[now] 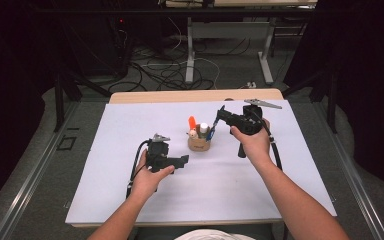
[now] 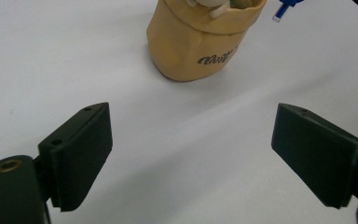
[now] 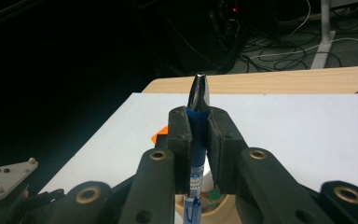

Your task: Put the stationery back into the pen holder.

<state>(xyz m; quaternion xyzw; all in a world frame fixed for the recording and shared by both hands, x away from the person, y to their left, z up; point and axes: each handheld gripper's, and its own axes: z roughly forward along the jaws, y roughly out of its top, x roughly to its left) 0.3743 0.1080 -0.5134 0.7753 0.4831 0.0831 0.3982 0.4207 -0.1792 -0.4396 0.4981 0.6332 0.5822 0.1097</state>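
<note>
Right claw (image 3: pixel 198 140) clamped on blue pen with silver tip (image 3: pixel 199 100) above tan paper cup of pens (image 1: pixel 199 143); left claw (image 2: pixel 191 154) spread wide, empty, low over white tabletop (image 1: pixel 130 125).

A blue pen (image 3: pixel 196 140) with a silver tip stands clamped above a tan cup (image 1: pixel 199 143) holding markers.

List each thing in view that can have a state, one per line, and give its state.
left gripper: open, empty, low over the table.
right gripper: shut on the blue pen.
blue pen: clamped, silver tip up, above the holder.
tan holder: upright, holding several items.
orange marker: standing in the holder.
</note>
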